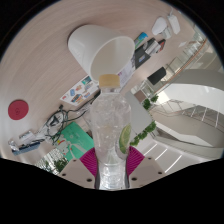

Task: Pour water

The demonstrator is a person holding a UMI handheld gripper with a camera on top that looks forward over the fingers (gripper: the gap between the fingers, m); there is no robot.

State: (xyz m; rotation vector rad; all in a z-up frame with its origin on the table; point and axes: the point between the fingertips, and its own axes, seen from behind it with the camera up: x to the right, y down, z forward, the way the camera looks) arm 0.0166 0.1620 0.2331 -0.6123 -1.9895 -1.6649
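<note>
Bottle (110, 140) clamped btwn fingers (88, 160), mouth at cup (100, 47); base hidden.

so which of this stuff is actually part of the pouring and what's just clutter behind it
In the job: clear plastic bottle, held between the gripper fingers and tipped up; white paper cup at its mouth.

Just lying about: red round object, green plant, white table.

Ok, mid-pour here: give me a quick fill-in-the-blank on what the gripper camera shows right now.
1. The gripper has its jaws shut on a clear plastic ____.
2. The mouth of the bottle is against the rim of a ____ paper cup.
3. The fingers bear ____ pads on their inner faces.

Missing words: bottle; white; pink
</note>
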